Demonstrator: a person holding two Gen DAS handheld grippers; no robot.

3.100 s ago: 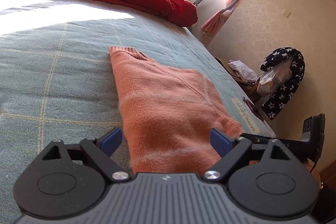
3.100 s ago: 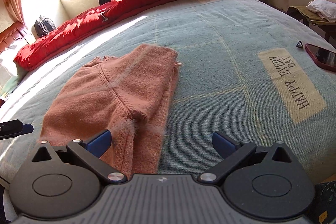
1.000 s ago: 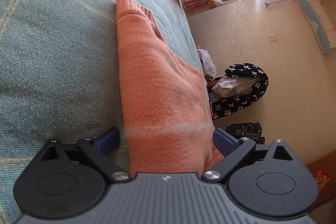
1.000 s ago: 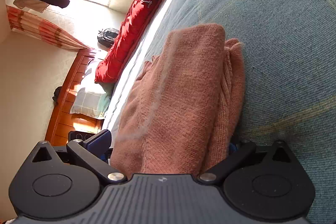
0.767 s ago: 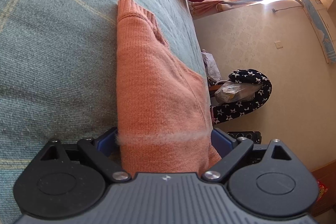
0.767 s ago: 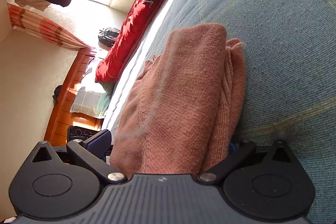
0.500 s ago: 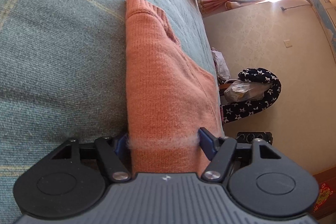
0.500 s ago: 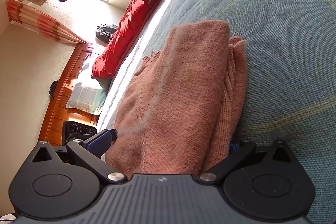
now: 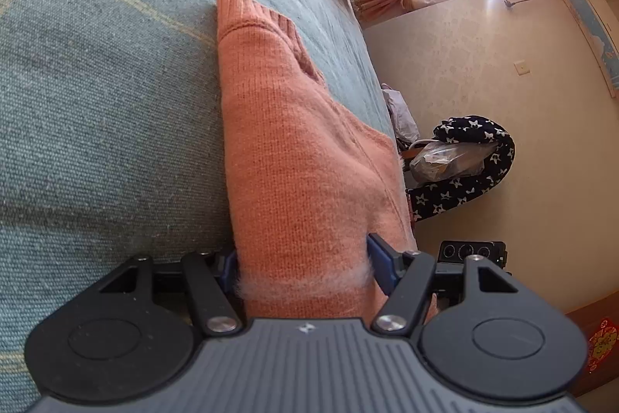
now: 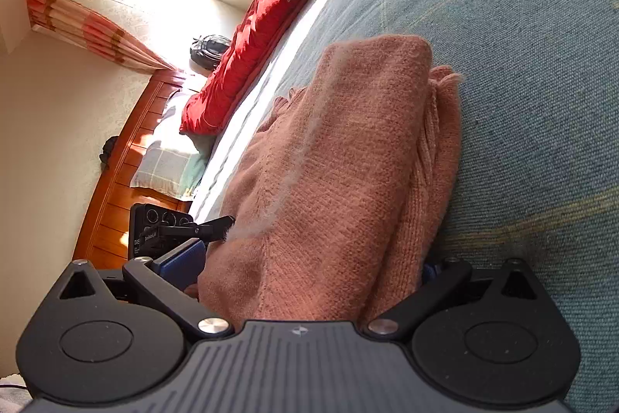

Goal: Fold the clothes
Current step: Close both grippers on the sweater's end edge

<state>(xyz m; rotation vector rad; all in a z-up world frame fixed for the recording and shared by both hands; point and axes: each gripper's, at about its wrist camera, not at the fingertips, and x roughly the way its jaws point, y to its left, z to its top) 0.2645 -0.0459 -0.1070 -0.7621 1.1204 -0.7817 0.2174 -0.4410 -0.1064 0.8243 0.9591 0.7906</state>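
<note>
A: Sweater [image 9: 301, 157] status? Where's it sit rel. to the tools?

B: Lies on the bed [image 9: 96, 103], already doubled lengthwise into a long strip, near edge of the mattress. It runs straight ahead of the left tool [image 9: 303, 264], whose jaws are pinched on the near end, fabric bunched btwn the blue pads. Ribbed end is at the far tip, dead ahead.

A: Right side?

B: Right tool [image 10: 309, 258] has the other near corner in its mouth, several layers stacked [image 10: 348, 161]. One pad shows on its left against the knit, the other is buried under cloth at its right. Jaws look wider than the left's, so clamp isn't certain; I'd say closing on it, can't tell if fully tight.

A: So how to do this bit well?

B: My read: both near corners held, likely to carry that end fwd over the far end. Tips:
- make sure rt grip catches ALL layers, esp. the loose ribbed edge at its right, or it'll peel off.
- lift both tools level, same height, same pace, else strip twists.
- keep tension btwn tools so the edge stays straight.
- fuzzy knit is soft & stretchy: don't yank.
- land edge square on far end, then let go.

A: Risk?

B: Bed edge close by left tool's right side; cloth could slide off.
</note>
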